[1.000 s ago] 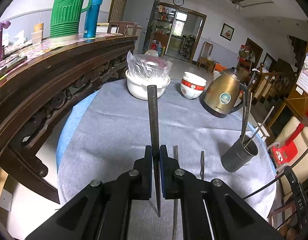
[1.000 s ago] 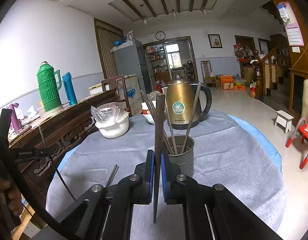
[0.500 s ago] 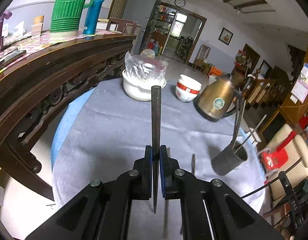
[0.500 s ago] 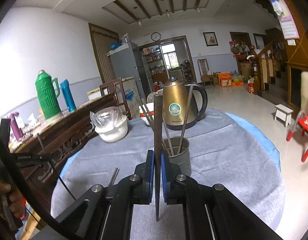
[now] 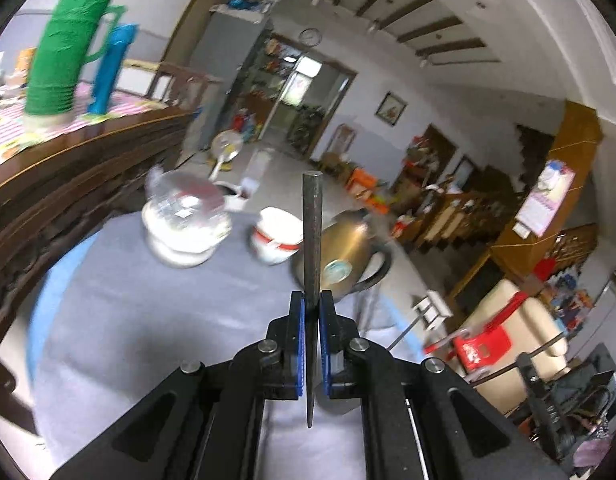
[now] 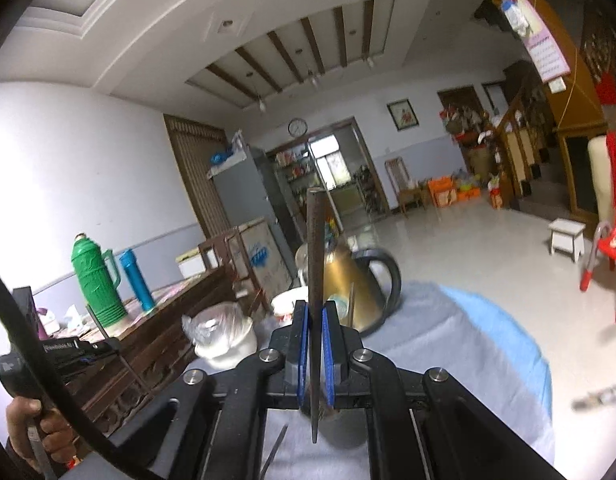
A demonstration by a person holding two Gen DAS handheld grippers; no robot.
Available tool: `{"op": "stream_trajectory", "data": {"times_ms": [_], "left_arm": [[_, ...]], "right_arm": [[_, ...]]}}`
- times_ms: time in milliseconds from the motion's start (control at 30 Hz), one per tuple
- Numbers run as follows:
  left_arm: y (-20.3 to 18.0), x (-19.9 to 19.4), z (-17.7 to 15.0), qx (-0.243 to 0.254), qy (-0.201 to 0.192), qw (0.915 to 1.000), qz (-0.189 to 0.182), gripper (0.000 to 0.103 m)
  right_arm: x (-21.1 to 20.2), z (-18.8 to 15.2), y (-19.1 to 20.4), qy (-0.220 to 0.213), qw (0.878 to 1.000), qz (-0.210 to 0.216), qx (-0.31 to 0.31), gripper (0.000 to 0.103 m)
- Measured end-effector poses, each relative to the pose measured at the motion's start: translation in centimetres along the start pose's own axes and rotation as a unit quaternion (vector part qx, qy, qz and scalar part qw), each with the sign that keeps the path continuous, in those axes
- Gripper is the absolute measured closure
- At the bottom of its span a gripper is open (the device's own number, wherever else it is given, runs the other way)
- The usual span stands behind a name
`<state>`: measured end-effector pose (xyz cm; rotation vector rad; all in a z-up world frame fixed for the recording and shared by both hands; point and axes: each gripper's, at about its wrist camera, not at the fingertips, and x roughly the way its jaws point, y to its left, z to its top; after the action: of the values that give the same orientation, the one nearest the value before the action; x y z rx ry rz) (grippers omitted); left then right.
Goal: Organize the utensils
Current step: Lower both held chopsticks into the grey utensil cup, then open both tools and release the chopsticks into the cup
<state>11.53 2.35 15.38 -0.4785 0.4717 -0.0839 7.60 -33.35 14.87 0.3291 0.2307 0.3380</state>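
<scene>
A round table (image 5: 119,320) under grey cloth bears a covered white bowl (image 5: 185,226), red-banded bowl (image 5: 276,236) and brass kettle (image 5: 342,256).

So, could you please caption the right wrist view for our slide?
Right claw shut on a dark chopstick, held upright before the gold kettle.

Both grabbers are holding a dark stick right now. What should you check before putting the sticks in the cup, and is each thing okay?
1. Left gripper shut tight on its chopstick: ok, jaws pinch it and it points straight ahead.
2. Right gripper shut tight on its own chopstick: ok.
3. Holder cup under the right chopstick's lower tip: cannot tell, the gripper hides most of it.
4. Holder cup in the left wrist view: not ok, it is not clearly in sight and the picture is blurry.
5. Gold kettle out of the way: cannot tell, it stands close behind the right gripper.
6. Loose utensil on the grey cloth: not ok, not yet picked up.
</scene>
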Motion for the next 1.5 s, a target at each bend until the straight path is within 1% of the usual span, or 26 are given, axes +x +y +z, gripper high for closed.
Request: {"op": "stream_trajectory", "data": {"times_ms": [67, 167, 233, 333, 500, 667, 933, 1233, 1333, 1367, 1400, 1433, 1467, 1500], "left_arm": [[-1.6, 1.4, 0.4, 0.007, -0.005, 0.9999, -0.012, 0.096], [-3.3, 3.7, 0.7, 0.004, -0.003, 0.9995, -0.032, 0.096], [-4.4, 5.1, 0.8, 0.009, -0.004, 0.9991, -0.041, 0.096], [-5.7, 6.8, 0.6, 0.023, -0.005, 0.9988, -0.043, 0.096], [-6.8, 9.9, -0.9, 0.047, 0.015, 0.9984, -0.029, 0.096], [-7.2, 11.4, -2.3, 0.071, 0.033, 0.9968, -0.017, 0.096], [-7.6, 13.1, -4.3, 0.102, 0.054, 0.9933, -0.002, 0.096], [-7.8, 14.8, -5.8, 0.120, 0.090, 0.9886, -0.001, 0.096], [-7.7, 14.9, -6.0, 0.116, 0.100, 0.9881, 0.000, 0.095], [-7.7, 14.8, -6.0, 0.115, 0.101, 0.9882, 0.001, 0.093], [-7.6, 14.5, -5.8, 0.112, 0.101, 0.9886, 0.001, 0.087], [-7.5, 14.1, -5.6, 0.109, 0.098, 0.9892, -0.001, 0.079], [-7.5, 13.7, -5.3, 0.107, 0.094, 0.9898, -0.001, 0.074], [-7.4, 13.1, -5.0, 0.105, 0.087, 0.9907, -0.001, 0.067]], "right_arm": [[1.0, 0.7, 0.1, -0.008, 1.000, -0.005, -0.009, 0.096], [2.8, 1.1, 0.0, -0.007, 1.000, -0.011, -0.017, 0.096], [4.4, 1.1, -0.1, 0.002, 1.000, -0.012, -0.017, 0.096], [6.2, 0.7, -0.2, 0.013, 0.999, -0.018, -0.030, 0.096], [8.8, -0.4, -0.9, 0.041, 0.998, -0.021, -0.034, 0.096], [10.6, -1.4, -1.5, 0.063, 0.997, -0.021, -0.031, 0.096], [12.7, -2.8, -2.2, 0.095, 0.995, -0.017, -0.020, 0.096], [14.5, -4.2, -2.4, 0.132, 0.991, -0.014, -0.012, 0.096], [15.0, -4.4, -2.9, 0.145, 0.989, -0.020, 0.000, 0.095], [15.1, -4.3, -3.0, 0.148, 0.989, -0.024, 0.001, 0.094], [15.2, -4.3, -3.1, 0.150, 0.988, -0.027, 0.000, 0.093], [15.2, -4.1, -3.2, 0.152, 0.988, -0.029, -0.001, 0.091], [15.1, -3.8, -3.2, 0.150, 0.988, -0.033, -0.003, 0.083], [14.9, -3.5, -3.2, 0.144, 0.989, -0.038, -0.005, 0.071]]}}
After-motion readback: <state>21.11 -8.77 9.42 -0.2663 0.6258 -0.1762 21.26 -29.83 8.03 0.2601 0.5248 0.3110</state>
